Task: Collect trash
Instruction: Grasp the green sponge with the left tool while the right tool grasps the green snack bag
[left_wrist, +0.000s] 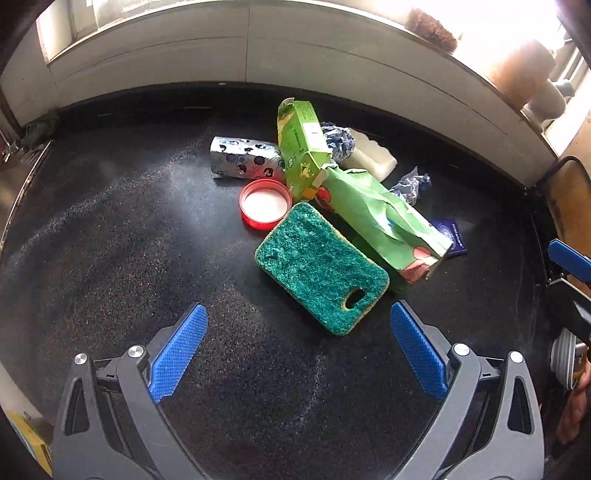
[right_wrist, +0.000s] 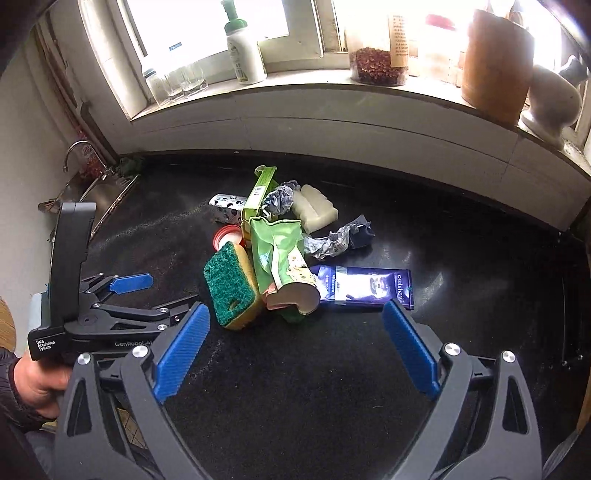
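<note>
Both grippers, left and right, hung wide open over the black counter with nothing in them. Trash sat piled ahead near the wall: a green sponge nearest, leaning on a crumpled green bag, with a red lid just beside it. A green carton, spotted box, white block and blue packet lay around them.
</note>
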